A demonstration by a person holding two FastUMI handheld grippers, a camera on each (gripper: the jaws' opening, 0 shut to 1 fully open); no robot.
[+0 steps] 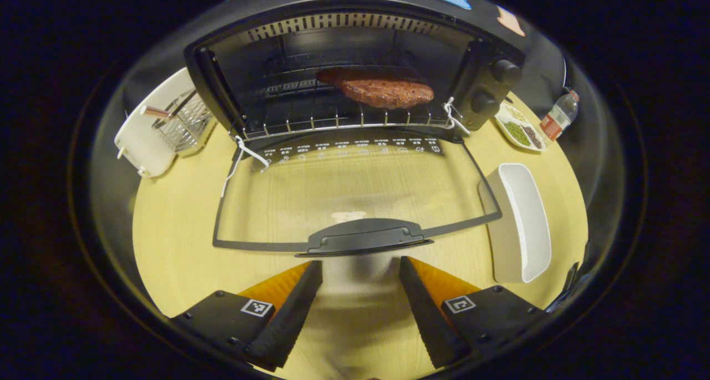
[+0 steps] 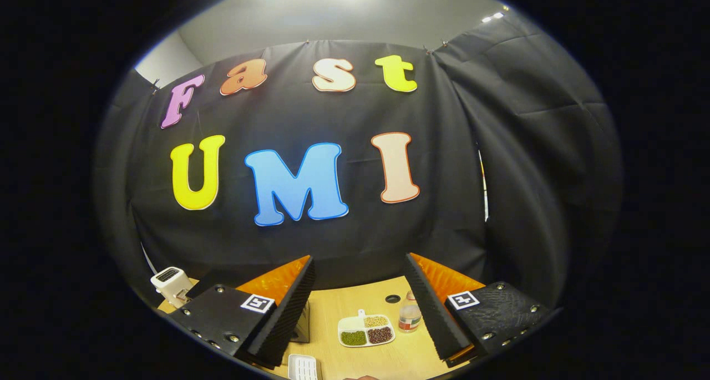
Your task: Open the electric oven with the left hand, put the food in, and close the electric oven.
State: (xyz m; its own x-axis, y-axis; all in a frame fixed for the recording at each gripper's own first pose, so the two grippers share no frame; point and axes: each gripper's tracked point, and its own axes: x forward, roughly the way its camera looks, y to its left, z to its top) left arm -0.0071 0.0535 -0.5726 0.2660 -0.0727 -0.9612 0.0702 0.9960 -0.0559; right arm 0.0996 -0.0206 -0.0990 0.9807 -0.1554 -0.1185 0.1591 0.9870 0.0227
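Left tool (image 1: 360, 269) wide and empty, right tool (image 2: 360, 280) too, one oven (image 1: 355, 80) (door down), one steak (image 1: 383, 90) inside

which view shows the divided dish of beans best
The right gripper view: the divided dish sits near centre on the table between the right tool's fingers, its compartments distinct. The left gripper view shows it small, beside the oven.

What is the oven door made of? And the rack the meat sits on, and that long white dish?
The oven door looks like clear glass in a black frame: the table shows through it. Its handle seems matte black plastic. The rack under the meat looks like shiny metal wire. The white dish is smooth and glossy, maybe ceramic or plastic.
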